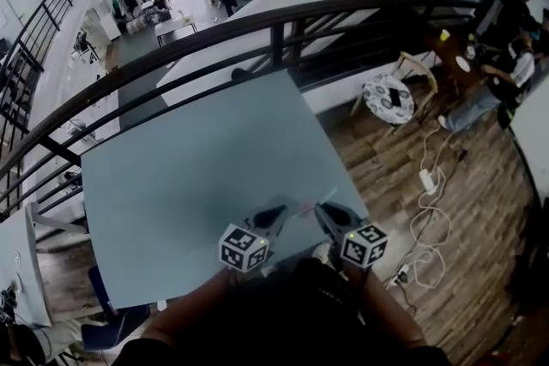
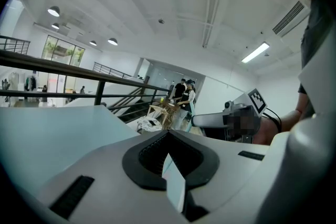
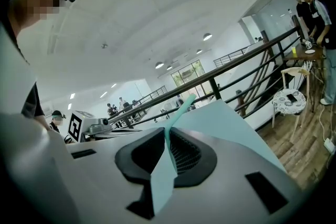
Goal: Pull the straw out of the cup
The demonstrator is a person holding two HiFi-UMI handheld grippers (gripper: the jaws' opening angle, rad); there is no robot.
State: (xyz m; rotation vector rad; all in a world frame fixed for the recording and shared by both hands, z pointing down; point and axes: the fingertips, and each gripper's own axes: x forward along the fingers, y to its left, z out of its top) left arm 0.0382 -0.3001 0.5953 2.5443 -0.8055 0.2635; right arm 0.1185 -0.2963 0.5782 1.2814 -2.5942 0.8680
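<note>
Head view shows a pale blue worktop (image 1: 197,184) set against a dark railing (image 1: 257,21), with a lower floor beyond it. Both grippers hang over the worktop's near edge, close to its right corner, their tips pointing toward each other and a little apart.

The left gripper (image 1: 276,214) has its jaws drawn together on a thin pale strip (image 2: 176,186). The strip stands on edge between the pads and sticks back toward the camera. What it belongs to cannot be told. No cup can be made out in any view.

The right gripper (image 1: 324,214) has its jaws nipped on the teal straw (image 3: 177,112), with only the straw's thickness between the pads. In the right gripper view the straw runs up out of the jaw tips, tilted to the right, and ends in the air above the worktop. Its other end passes back between the pads toward the camera.
</note>
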